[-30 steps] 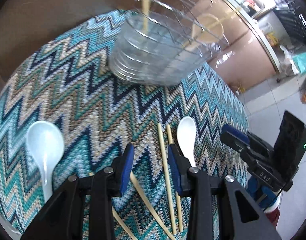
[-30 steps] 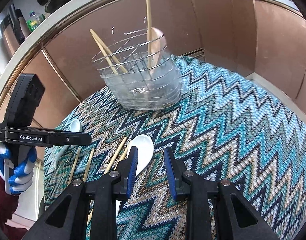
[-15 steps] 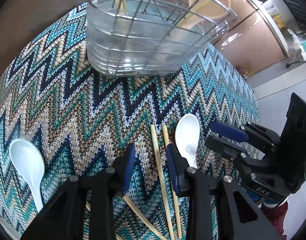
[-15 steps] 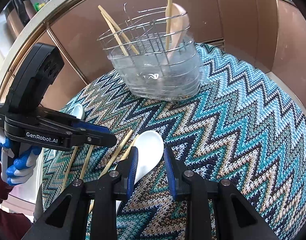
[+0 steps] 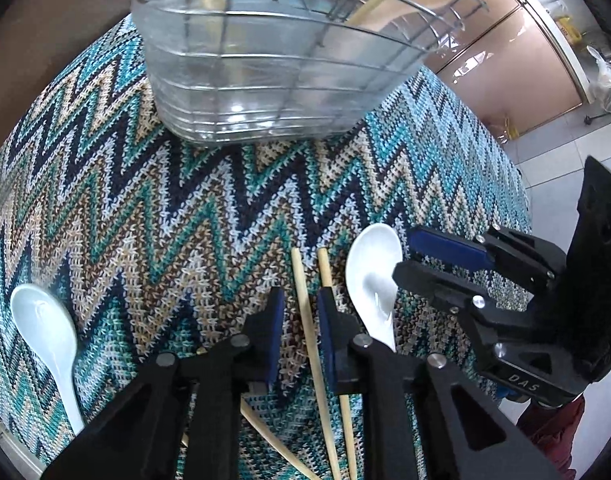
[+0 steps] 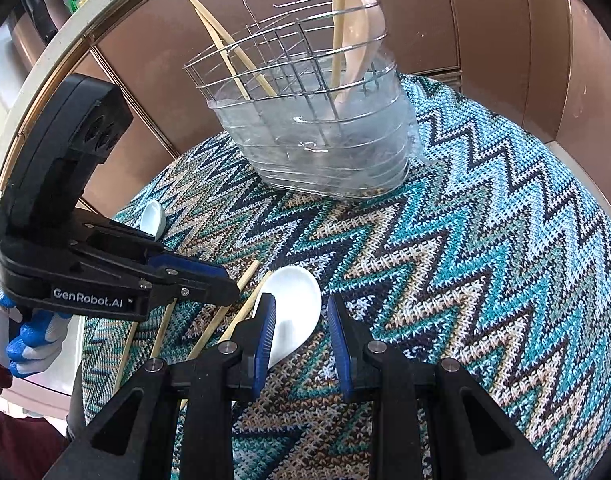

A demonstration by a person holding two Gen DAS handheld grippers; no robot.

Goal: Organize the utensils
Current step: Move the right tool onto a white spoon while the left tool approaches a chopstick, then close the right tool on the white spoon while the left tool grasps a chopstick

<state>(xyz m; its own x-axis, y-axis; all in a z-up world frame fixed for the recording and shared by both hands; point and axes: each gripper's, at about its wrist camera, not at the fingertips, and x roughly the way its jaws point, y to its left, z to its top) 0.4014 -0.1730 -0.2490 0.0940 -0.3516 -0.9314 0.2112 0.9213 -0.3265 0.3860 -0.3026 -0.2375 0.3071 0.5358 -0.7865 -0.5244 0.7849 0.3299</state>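
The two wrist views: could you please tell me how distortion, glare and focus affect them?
Left wrist view: fisheye bends the mat; bright glints on the clear basket; the pictures are sharp. Right wrist view: the counter edge bows into an arc; the white spoon looks nearly blown out.

the cloth (image 6: 485, 248) on the worktop wears a knitted zigzag of teal, pale blue, navy, tan and cream. two spoons (image 5: 371, 276) (image 5: 41, 320) are glossy white, the chopsticks (image 5: 305, 312) pale tan, and the rack (image 6: 289, 60) silver wire. the cabinet doors (image 6: 485, 20) are coppery brown.
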